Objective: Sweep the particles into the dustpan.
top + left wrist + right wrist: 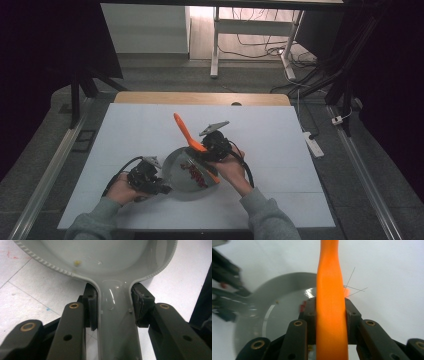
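Note:
A grey pan (pixel 177 167) sits on the white table top (pixel 280 165) near its front middle, with red pieces (pixel 196 175) inside. My left gripper (pixel 162 189) is shut on the pan's handle (pixel 113 322), which runs between both pads; the pan's bowl (pixel 105 257) holds a small yellow crumb (pixel 77 263). My right gripper (pixel 202 150) is shut on an orange spatula (pixel 184 131). The spatula slants from upper left down into the pan. In the right gripper view the spatula's handle (pixel 330 290) rises between the jaws over the pan (pixel 284 315).
A wooden strip (pixel 200 98) borders the table's far edge. On the floor to the right lies a white power strip (pixel 314 144) with cables. White desk legs (pixel 215 45) stand behind the table. Metal rails (pixel 50 165) run along both sides.

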`<state>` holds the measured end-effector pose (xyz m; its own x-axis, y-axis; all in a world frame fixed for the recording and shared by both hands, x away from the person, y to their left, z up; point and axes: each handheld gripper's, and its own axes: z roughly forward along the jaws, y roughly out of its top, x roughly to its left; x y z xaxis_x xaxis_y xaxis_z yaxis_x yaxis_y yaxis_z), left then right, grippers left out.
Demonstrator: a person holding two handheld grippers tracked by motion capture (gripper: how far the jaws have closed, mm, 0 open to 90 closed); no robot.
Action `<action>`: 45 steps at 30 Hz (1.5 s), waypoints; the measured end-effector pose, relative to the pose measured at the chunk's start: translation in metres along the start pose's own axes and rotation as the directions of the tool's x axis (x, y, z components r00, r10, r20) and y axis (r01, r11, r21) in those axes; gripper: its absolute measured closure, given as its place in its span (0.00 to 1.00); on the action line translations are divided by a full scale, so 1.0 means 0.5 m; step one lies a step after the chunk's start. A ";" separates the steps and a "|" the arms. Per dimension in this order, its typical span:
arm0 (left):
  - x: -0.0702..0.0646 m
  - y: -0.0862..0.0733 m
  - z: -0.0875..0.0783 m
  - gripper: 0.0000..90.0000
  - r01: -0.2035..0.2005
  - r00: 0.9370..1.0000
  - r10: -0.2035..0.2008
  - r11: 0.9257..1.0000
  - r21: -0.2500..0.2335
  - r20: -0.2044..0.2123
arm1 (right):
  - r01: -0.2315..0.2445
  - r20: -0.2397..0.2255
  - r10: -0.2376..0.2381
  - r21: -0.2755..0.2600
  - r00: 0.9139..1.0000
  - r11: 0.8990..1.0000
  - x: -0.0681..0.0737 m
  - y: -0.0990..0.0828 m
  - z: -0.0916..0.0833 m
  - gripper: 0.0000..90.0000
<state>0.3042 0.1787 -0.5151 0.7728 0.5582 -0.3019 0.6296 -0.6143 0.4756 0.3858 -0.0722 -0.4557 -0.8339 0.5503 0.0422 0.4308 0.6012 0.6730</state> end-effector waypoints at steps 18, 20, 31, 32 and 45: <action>0.000 -0.001 0.003 0.68 0.002 1.000 -0.002 1.000 -0.010 -0.011 | 0.022 0.076 -0.029 0.102 0.997 0.995 -0.026 0.014 0.077 0.78; -0.001 -0.001 0.003 0.68 -0.001 1.000 0.001 1.000 -0.012 -0.014 | 0.021 0.075 -0.029 0.107 0.997 0.994 -0.020 0.022 0.080 0.78; -0.001 -0.006 0.003 0.68 -0.012 1.000 0.011 0.999 -0.040 -0.022 | 0.017 0.053 -0.018 0.029 0.998 0.999 -0.018 0.016 0.024 0.78; -0.001 -0.006 0.003 0.68 -0.012 1.000 0.011 0.999 -0.043 -0.022 | 0.005 0.060 -0.006 0.019 0.998 1.000 -0.025 0.012 0.014 0.78; -0.006 -0.011 0.003 0.68 -0.018 0.998 0.013 0.997 -0.079 -0.067 | -0.064 0.086 0.069 -0.065 0.994 0.996 -0.077 -0.060 -0.084 0.78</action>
<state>0.2987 0.1796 -0.5184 0.7740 0.5860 -0.2400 0.6070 -0.5788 0.5446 0.3907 -0.1358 -0.4463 -0.7691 0.6387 0.0248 0.4599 0.5259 0.7155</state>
